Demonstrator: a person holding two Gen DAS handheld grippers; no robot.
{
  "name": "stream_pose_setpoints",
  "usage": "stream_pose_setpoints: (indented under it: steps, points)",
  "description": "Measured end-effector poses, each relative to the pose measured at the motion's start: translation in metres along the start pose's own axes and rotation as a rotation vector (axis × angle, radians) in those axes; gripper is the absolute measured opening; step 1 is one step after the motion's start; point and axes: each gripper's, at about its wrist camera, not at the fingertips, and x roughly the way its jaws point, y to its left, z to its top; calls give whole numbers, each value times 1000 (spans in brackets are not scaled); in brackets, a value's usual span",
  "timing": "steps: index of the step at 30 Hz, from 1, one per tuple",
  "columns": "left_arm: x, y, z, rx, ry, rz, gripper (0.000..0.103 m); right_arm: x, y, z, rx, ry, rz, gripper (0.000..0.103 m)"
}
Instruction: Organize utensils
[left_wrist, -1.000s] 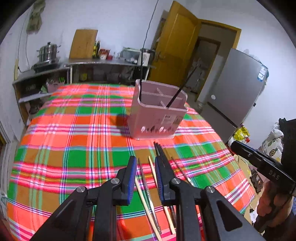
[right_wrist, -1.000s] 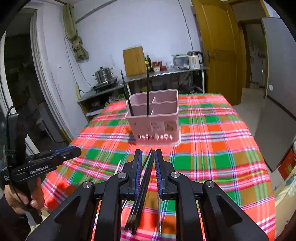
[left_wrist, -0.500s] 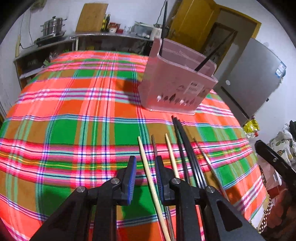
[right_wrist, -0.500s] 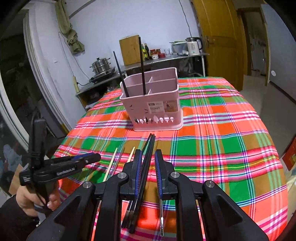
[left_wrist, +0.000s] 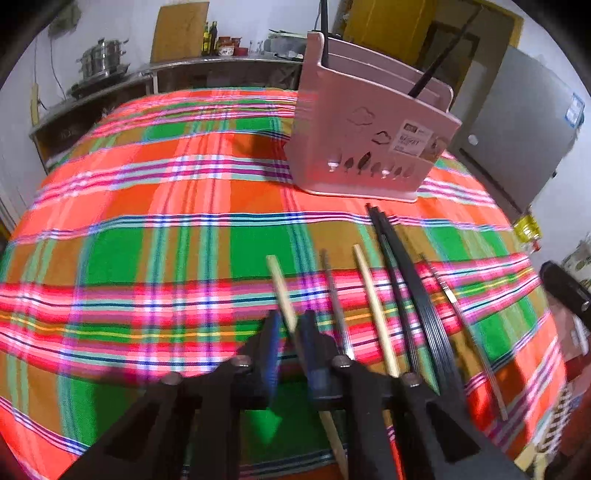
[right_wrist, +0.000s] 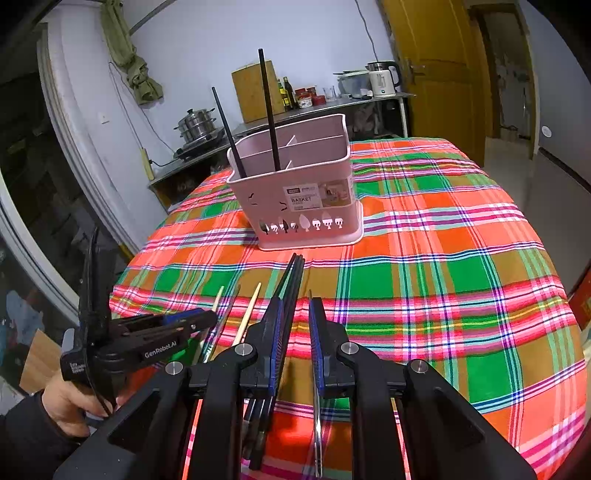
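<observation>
The left gripper has its fingers clenched on a wooden chopstick lying on the tabletop, while the right gripper stands slightly released over black chopsticks.

So the left tongs dropped from up above the tabletop right down onto the row of chopsticks, and the pink basket looks way bigger and closer in that view now. A second ago their jaws sat open over the sticks; now they've pinched in on the leftmost wooden chopstick. The right tongs came down a bit too, so the black chopsticks sit closer under them.
</observation>
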Motion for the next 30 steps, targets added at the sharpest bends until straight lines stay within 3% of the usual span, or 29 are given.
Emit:
stream_pose_setpoints:
  steps: [16,30]
  points:
    - [-13,63,4,-82,0,27,4,41,37,1,-58,80,56,15]
    - [6,62,31,4,59,4,5,117,57,13,-82,223,31,15]
